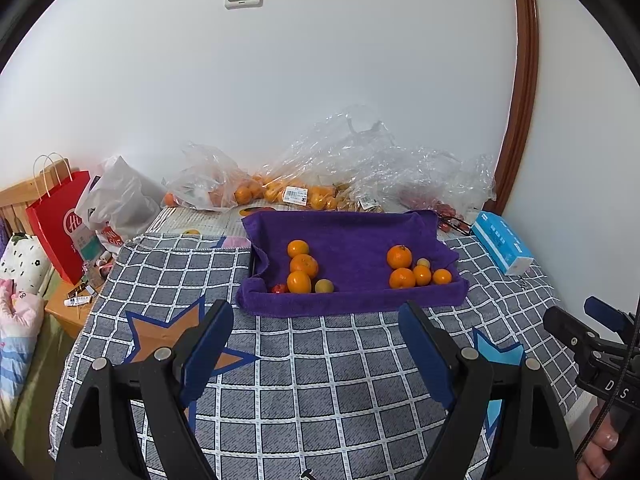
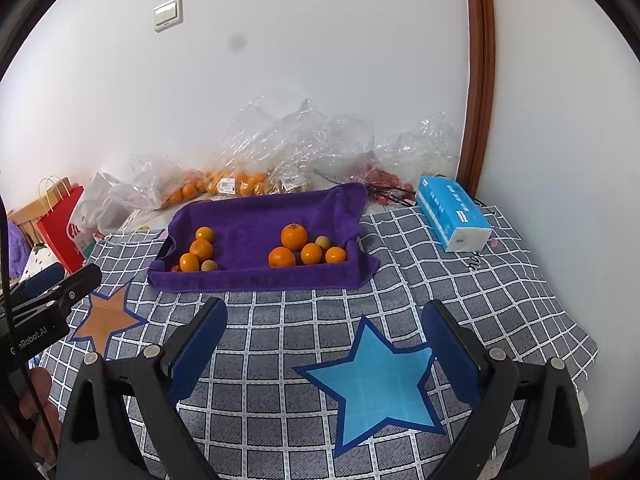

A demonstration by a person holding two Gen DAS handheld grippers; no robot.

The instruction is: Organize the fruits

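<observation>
A tray lined with a purple towel [image 1: 344, 236] [image 2: 260, 216] sits on the checked cloth. Its left end holds three oranges [image 1: 303, 265] [image 2: 201, 249], a pale yellow fruit [image 1: 324, 286] and a small red fruit [image 1: 279, 289]. Its right end holds several oranges [image 1: 402, 278] [image 2: 294, 237] and a small pale fruit [image 2: 322, 242]. My left gripper [image 1: 316, 312] is open and empty, just in front of the tray. My right gripper [image 2: 326, 312] is open and empty, in front of the tray's right half.
Clear plastic bags with more oranges [image 1: 248, 192] [image 2: 224, 184] and red fruits [image 2: 384, 178] lie against the wall. A blue tissue pack [image 1: 502, 242] [image 2: 452, 212] lies right of the tray. A red paper bag [image 1: 60, 224] stands off the left edge.
</observation>
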